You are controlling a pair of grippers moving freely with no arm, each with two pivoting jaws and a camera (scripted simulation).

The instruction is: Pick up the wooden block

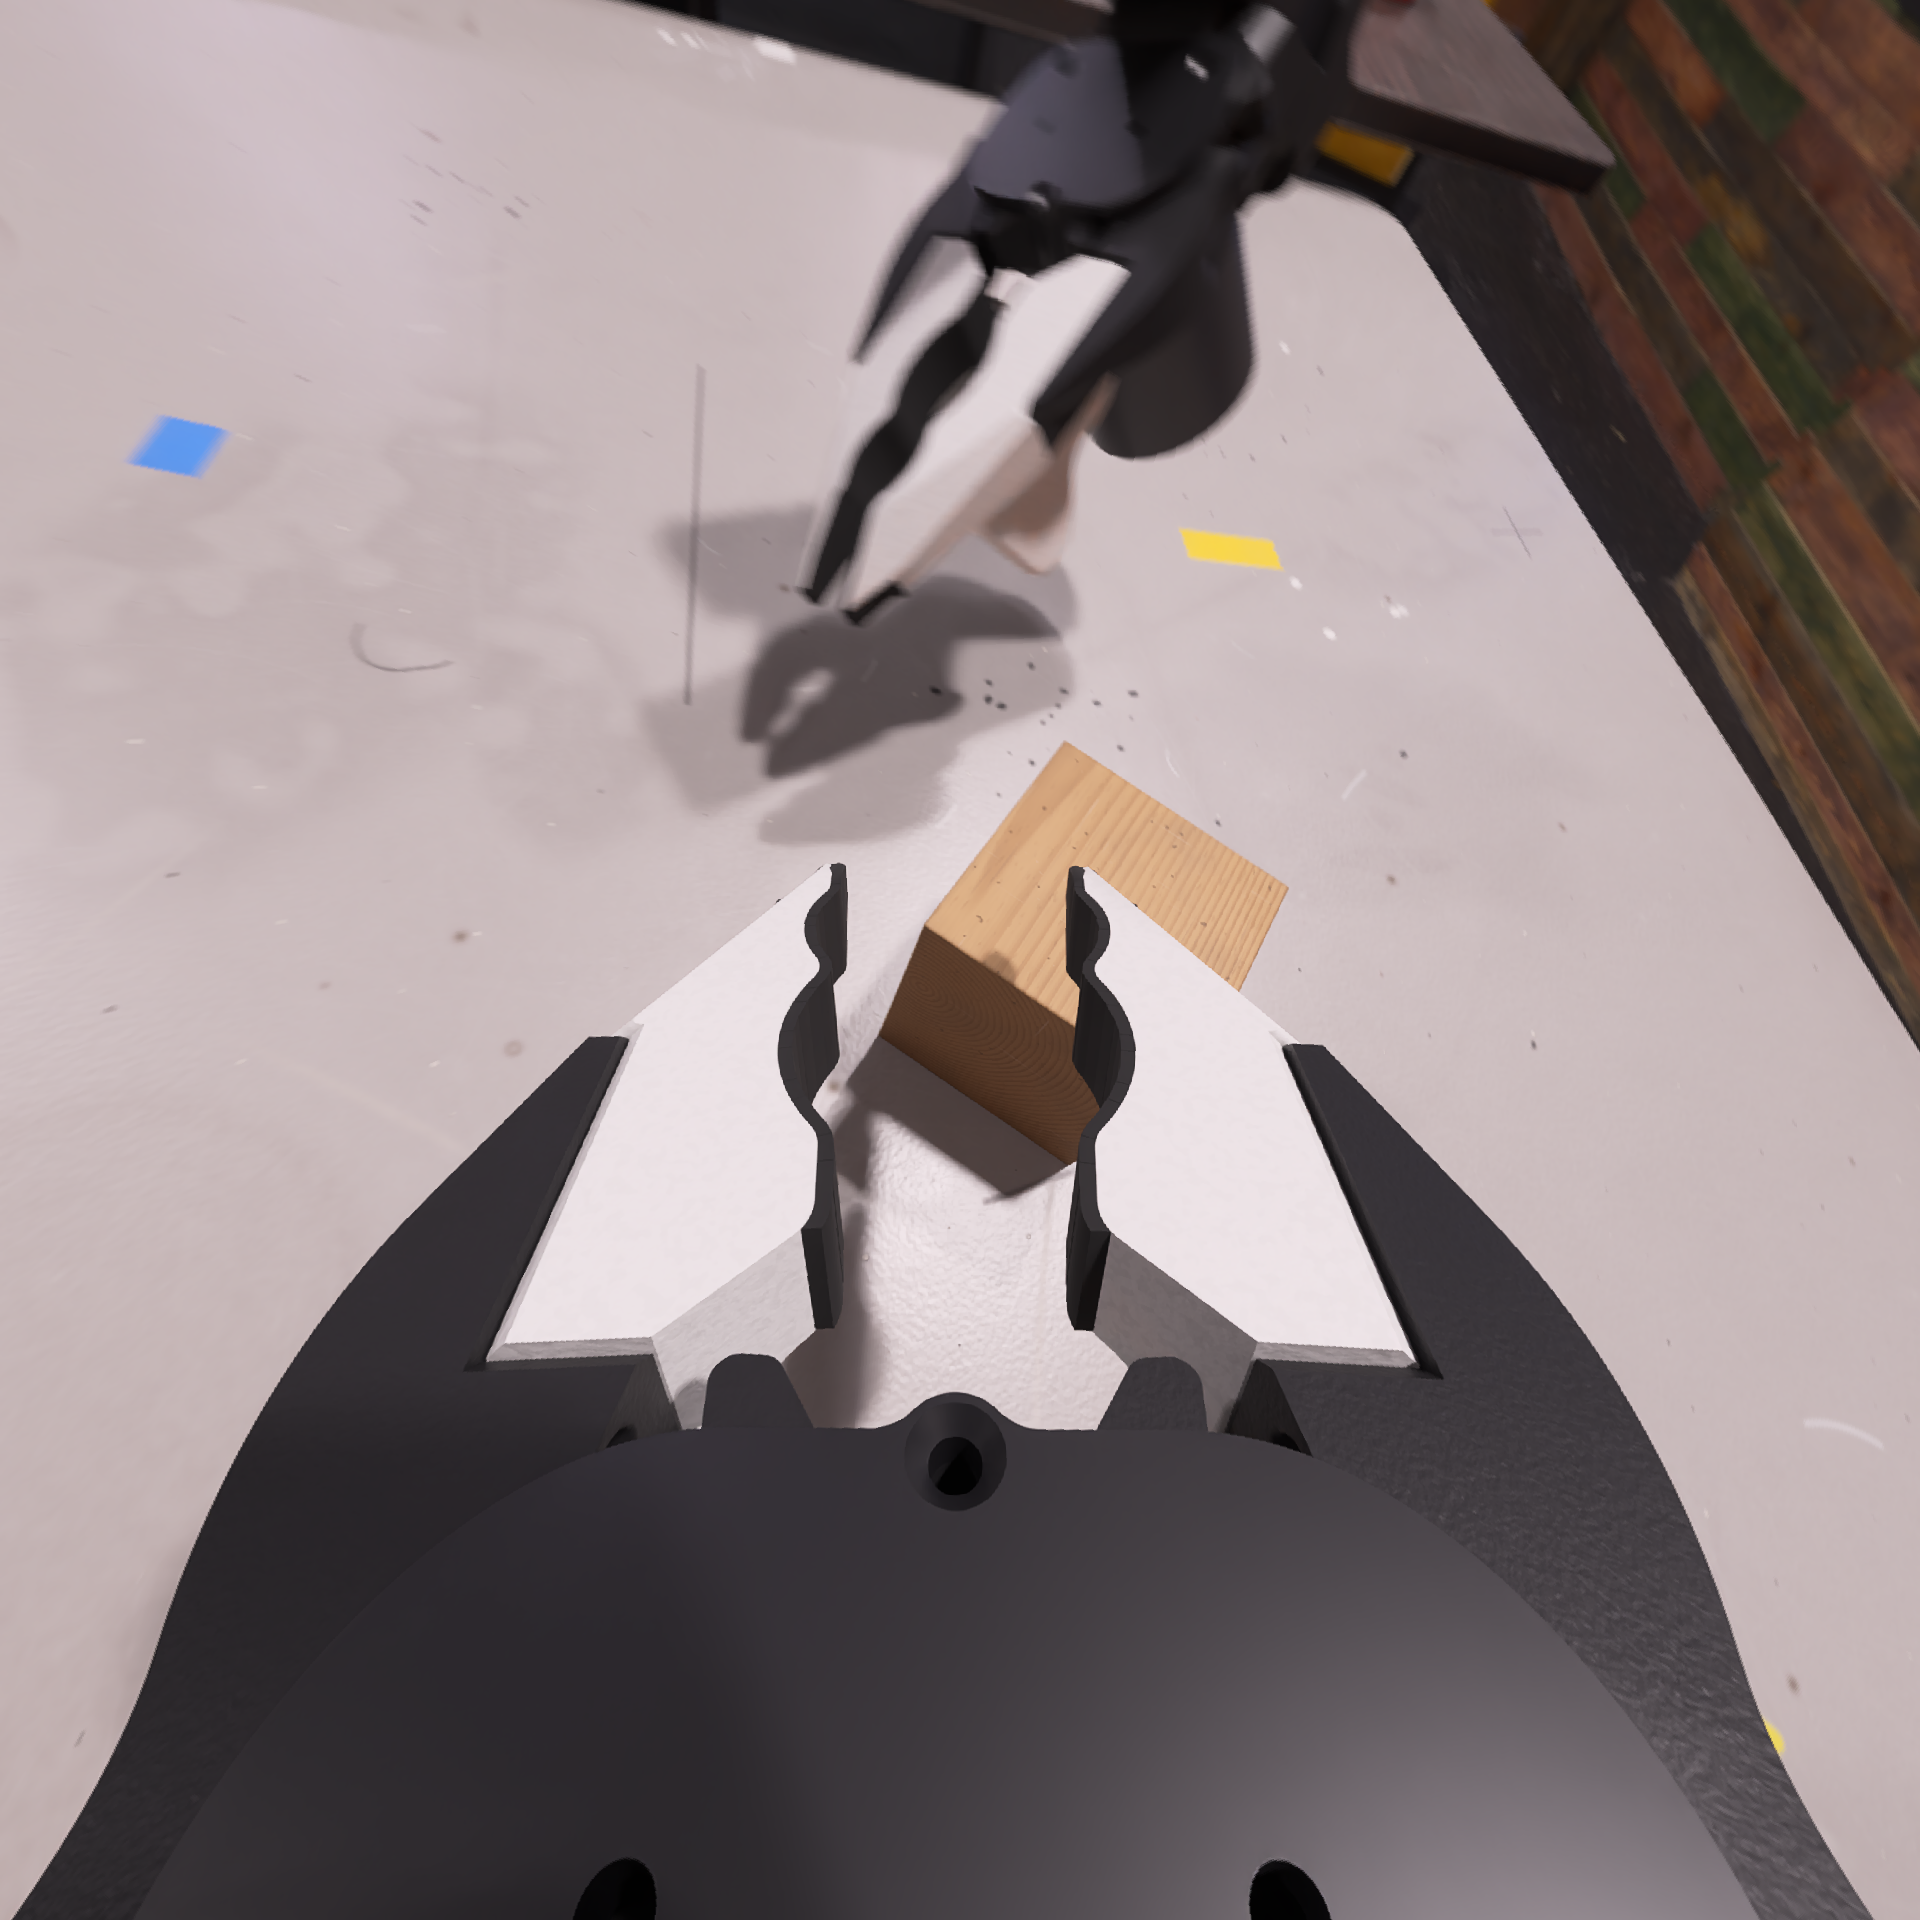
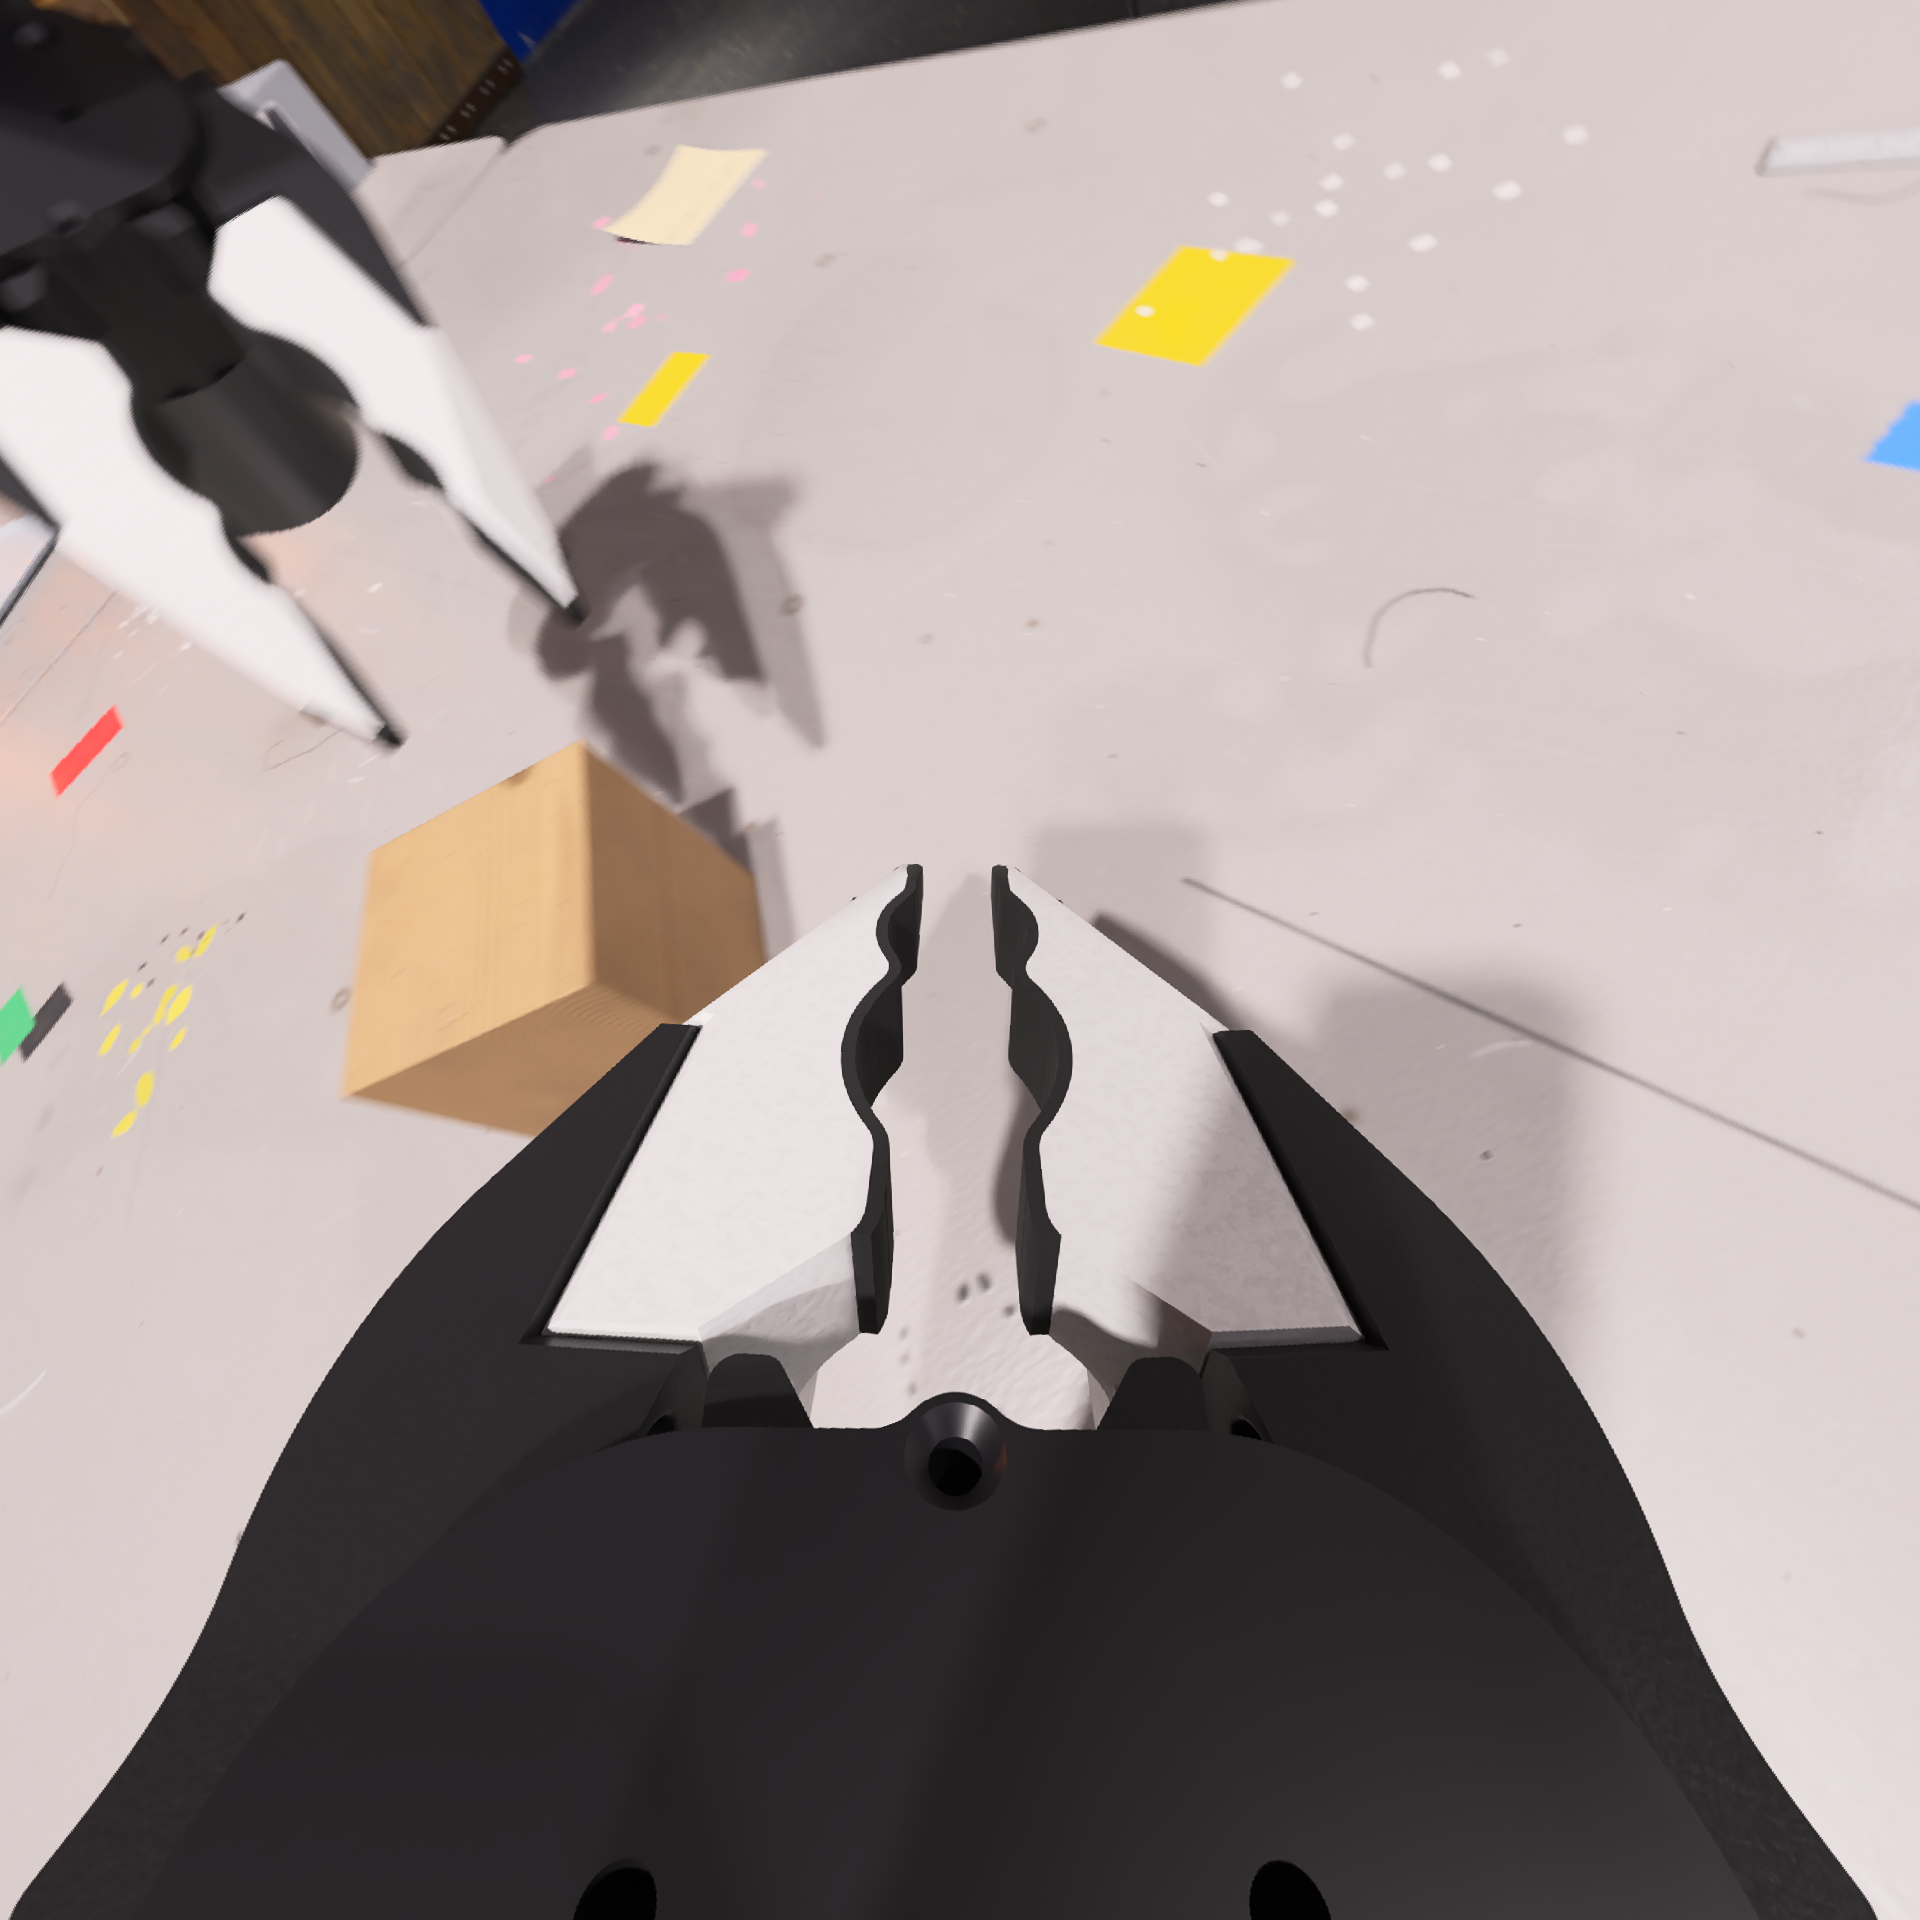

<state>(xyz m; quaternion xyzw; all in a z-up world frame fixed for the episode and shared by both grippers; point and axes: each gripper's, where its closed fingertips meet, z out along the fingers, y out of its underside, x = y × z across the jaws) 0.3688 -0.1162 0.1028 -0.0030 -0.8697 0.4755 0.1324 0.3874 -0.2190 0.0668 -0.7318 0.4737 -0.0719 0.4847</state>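
Checking status against task: wooden block (image 1: 1081,935) sits flat on the white table (image 1: 416,831), not lifted. No contact by either claw confirmed.

Left gripper (image 1: 956,883): jaws parted at a moderate gap, nothing between them. Block lies just ahead and slightly to the right of the gap; the right finger overlaps it in the left wrist view, so part of the block is hidden. Cannot tell if that finger touches the wood or only passes above it. Block is turned corner-on to this claw, so faces aren't square w/ the pads.

Right gripper (image 2: 956,873): jaws narrow, a slim gap only, holding nothing. In the right wrist view the block (image 2: 540,935) is off to the left of the fingers, near but not between them. Claw points past it at bare table.

Other items noted, not task-related: yellow tape patches (image 2: 1195,303), blue patch (image 1: 179,445), red patch (image 2: 85,750), cream paper slip (image 2: 686,195), thin dark line on tabletop (image 1: 694,540).

Progress, est.: approach stage only. Left claw is the better placed of the two. Grasp not made, lift not started.

Remaining, in my judgement: shift left claw right or rotate to square up w/ two opposite faces, lower so pads straddle the block, close, raise. Gap looks about block-width from this angle, poss. needs widening first; can't verify.

Risk: closing on corners would likely twist or push the block away.
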